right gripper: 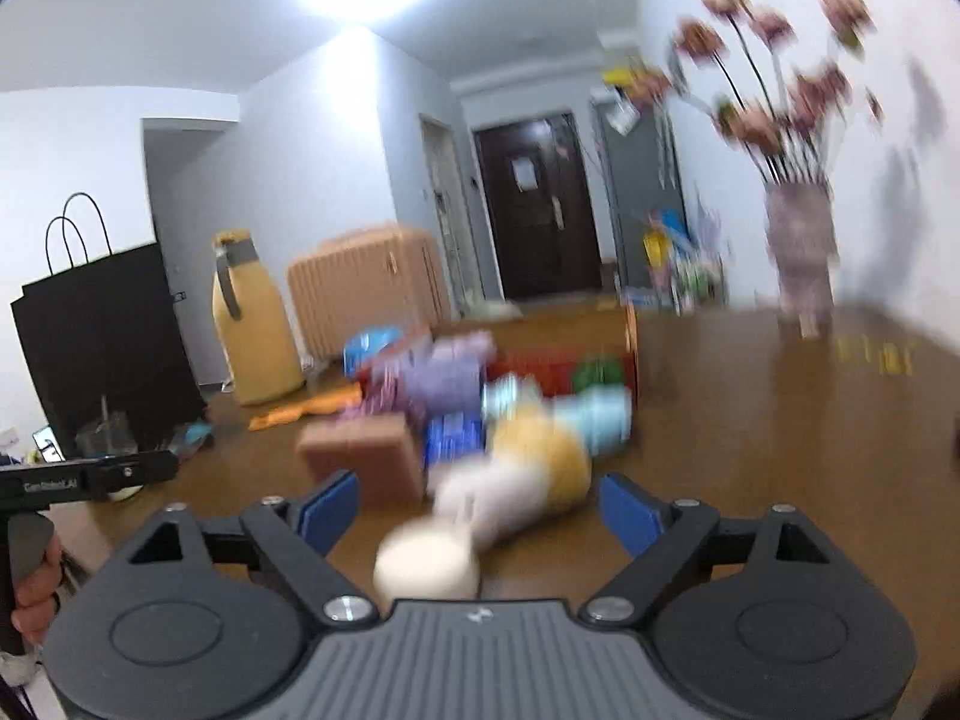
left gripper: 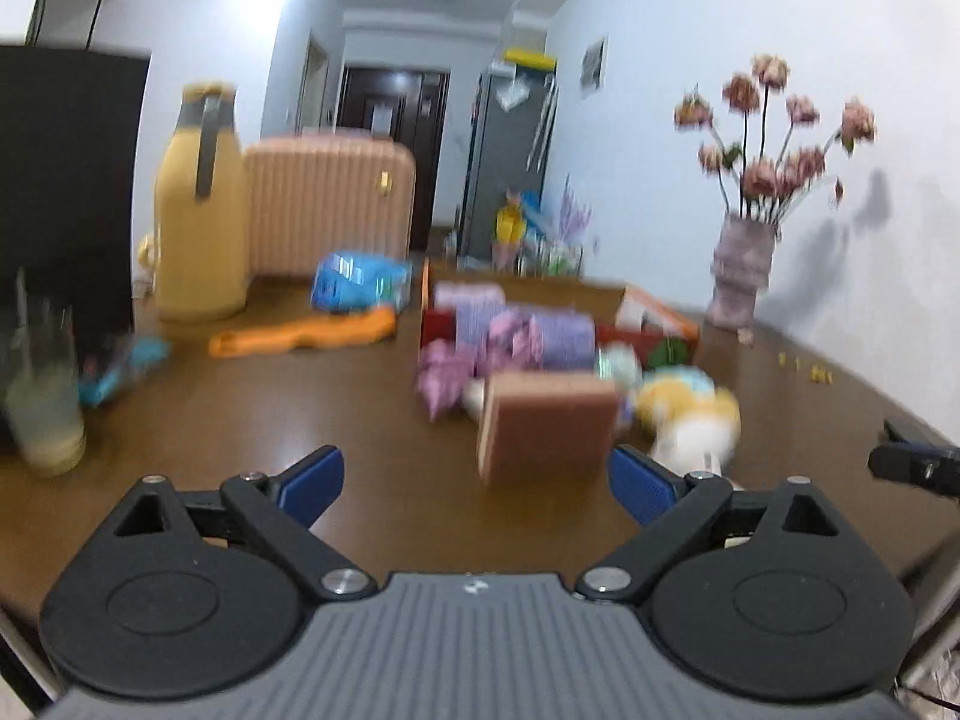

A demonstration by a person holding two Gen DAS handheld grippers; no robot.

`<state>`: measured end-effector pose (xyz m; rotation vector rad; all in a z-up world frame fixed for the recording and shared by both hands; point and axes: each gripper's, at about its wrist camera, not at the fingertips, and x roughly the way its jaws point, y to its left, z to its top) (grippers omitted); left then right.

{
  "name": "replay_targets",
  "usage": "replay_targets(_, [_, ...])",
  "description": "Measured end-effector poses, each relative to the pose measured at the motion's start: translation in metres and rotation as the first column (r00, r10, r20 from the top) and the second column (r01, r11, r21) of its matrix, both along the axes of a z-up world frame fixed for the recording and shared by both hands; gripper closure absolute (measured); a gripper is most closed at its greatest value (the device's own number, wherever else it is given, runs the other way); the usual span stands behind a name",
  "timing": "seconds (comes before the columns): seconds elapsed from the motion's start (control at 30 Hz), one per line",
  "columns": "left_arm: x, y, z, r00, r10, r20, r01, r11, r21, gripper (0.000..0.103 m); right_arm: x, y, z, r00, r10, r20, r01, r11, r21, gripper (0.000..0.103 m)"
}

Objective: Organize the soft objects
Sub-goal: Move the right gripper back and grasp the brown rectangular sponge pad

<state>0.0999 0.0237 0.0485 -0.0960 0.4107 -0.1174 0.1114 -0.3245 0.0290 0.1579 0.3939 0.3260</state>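
Left wrist view, blurred: left gripper (left gripper: 477, 483) with blue pads spread wide and nothing between them, above a brown desk (left gripper: 252, 420). Just ahead, a brown sponge block (left gripper: 549, 423) standing on edge. Behind it, a heap of soft objects: purple and pink cloths (left gripper: 510, 342), a yellow and white plush toy (left gripper: 690, 414) to the right, partly over the edge of a red box (left gripper: 618, 339). Farther left on the desk: an orange strip of cloth (left gripper: 306, 333), a blue packet (left gripper: 360, 282), a yellow jug (left gripper: 201, 204), a black paper bag (left gripper: 66, 180), a clear glass (left gripper: 45, 402). Behind the jug, a peach suitcase (left gripper: 330, 204). At the right by the wall, a vase of pink flowers (left gripper: 744, 264). The tip of the other gripper shows at the right edge. Right wrist view, blurred: right gripper (right gripper: 480, 510), pads likewise wide apart and holding nothing. Between and just ahead of the pads lies the plush toy (right gripper: 522, 480), its pale end nearest the camera; whether a pad touches it cannot be told. Sponge block (right gripper: 366, 456) to the left of it, red box (right gripper: 540, 369) behind, with purple cloths (right gripper: 438, 384) and pale blue rolls (right gripper: 600, 420) spilling out. At the left edge, the left gripper's handle in a hand (right gripper: 33, 600).
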Motion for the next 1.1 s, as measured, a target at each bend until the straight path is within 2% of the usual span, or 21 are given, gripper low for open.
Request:
replay_targets(0.07, [-0.005, 0.001, -0.006, 1.0, -0.011, -0.023, 0.011, 1.0, 0.017, 0.006, -0.009, -0.001, -0.016, 0.999, -0.001, -0.052, 0.002, 1.0, 0.022, 0.016])
replay_targets(0.17, [-0.006, 0.004, -0.006, 1.0, 0.005, -0.005, -0.005, 1.0, 0.029, 0.006, -0.018, 0.006, -0.024, 0.997, -0.012, -0.077, 0.01, 1.0, -0.023, 0.016])
replay_targets(0.43, [0.003, 0.005, -0.015, 1.0, 0.001, 0.011, -0.001, 1.0, 0.005, 0.006, -0.013, 0.017, -0.011, 0.999, -0.029, 0.024, 0.03, 0.999, -0.022, 0.016])
replay_targets(0.5, [0.014, 0.004, -0.016, 1.0, -0.01, 0.01, 0.01, 1.0, -0.008, 0.006, -0.003, 0.024, -0.009, 0.998, -0.035, 0.052, 0.036, 0.999, -0.026, 0.016])
replay_targets(0.6, [0.039, 0.003, -0.015, 1.0, -0.019, -0.015, 0.018, 0.999, -0.037, 0.008, 0.024, 0.034, -0.002, 0.999, 0.006, 0.036, -0.005, 1.0, -0.017, 0.016])
replay_targets(0.7, [0.067, 0.002, -0.011, 0.999, -0.033, -0.024, 0.031, 0.997, -0.068, 0.015, 0.057, 0.051, -0.001, 0.999, 0.031, 0.006, -0.031, 0.999, -0.017, 0.019])
replay_targets(0.8, [0.102, 0.0, -0.008, 0.997, -0.057, -0.044, 0.052, 0.992, -0.112, 0.03, 0.098, 0.07, 0.0, 0.998, 0.058, -0.037, -0.058, 0.998, 0.001, 0.03])
replay_targets(0.93, [0.145, 0.001, -0.011, 0.991, -0.1, -0.092, 0.083, 0.981, -0.174, 0.057, 0.15, 0.096, -0.001, 0.995, 0.078, -0.057, -0.077, 0.997, 0.02, 0.045])
replay_targets(1.03, [0.162, 0.006, -0.018, 0.982, -0.134, -0.135, 0.101, 0.969, -0.225, 0.069, 0.178, 0.108, -0.009, 0.991, 0.088, -0.105, -0.085, 0.996, 0.036, 0.066])
replay_targets(1.07, [0.162, 0.008, -0.02, 0.979, -0.145, -0.14, 0.11, 0.966, -0.233, 0.072, 0.182, 0.11, -0.012, 0.988, 0.099, -0.12, -0.094, 0.995, 0.047, 0.077])
replay_targets(1.1, [0.161, 0.01, -0.023, 0.977, -0.16, -0.137, 0.123, 0.961, -0.249, 0.074, 0.183, 0.112, -0.015, 0.984, 0.115, -0.137, -0.107, 0.992, 0.065, 0.081])
